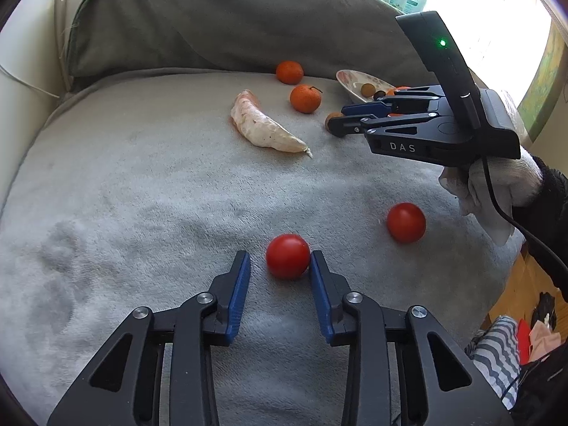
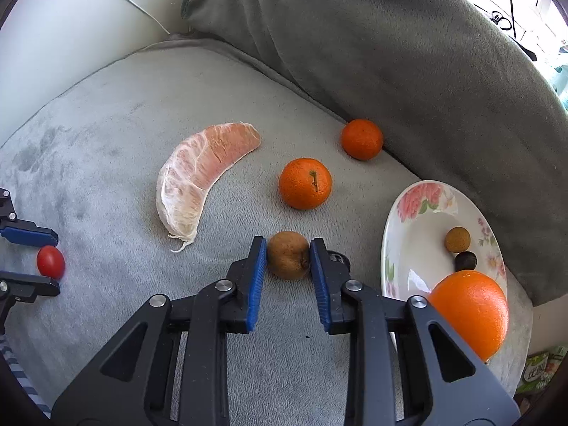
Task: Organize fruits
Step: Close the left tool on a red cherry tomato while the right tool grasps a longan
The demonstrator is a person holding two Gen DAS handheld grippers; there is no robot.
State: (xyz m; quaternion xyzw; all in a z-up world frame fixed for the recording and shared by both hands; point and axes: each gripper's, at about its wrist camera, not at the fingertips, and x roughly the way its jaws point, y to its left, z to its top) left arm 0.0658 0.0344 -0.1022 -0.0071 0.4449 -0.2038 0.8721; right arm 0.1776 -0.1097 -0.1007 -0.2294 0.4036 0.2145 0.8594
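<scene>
My left gripper (image 1: pixel 280 259) is open around a red cherry tomato (image 1: pixel 287 256) on the grey cushion; its right pad touches the tomato. A second tomato (image 1: pixel 405 222) lies to the right. My right gripper (image 2: pixel 288 248) is shut on a small brown fruit (image 2: pixel 288 255) that rests on the cushion; the gripper also shows in the left wrist view (image 1: pixel 337 120). A floral plate (image 2: pixel 415 227) at the right holds an orange (image 2: pixel 470 314), a brown fruit (image 2: pixel 458 239) and a dark one (image 2: pixel 465 261). Two mandarins (image 2: pixel 305 183) (image 2: pixel 362 139) and a pomelo segment (image 2: pixel 198 177) lie on the cushion.
A grey back cushion (image 2: pixel 390 53) rises behind the fruit. The white sofa arm (image 2: pixel 71 17) is at the far left. The cushion's front edge drops to a floor with striped cloth (image 1: pixel 497 351) at the lower right.
</scene>
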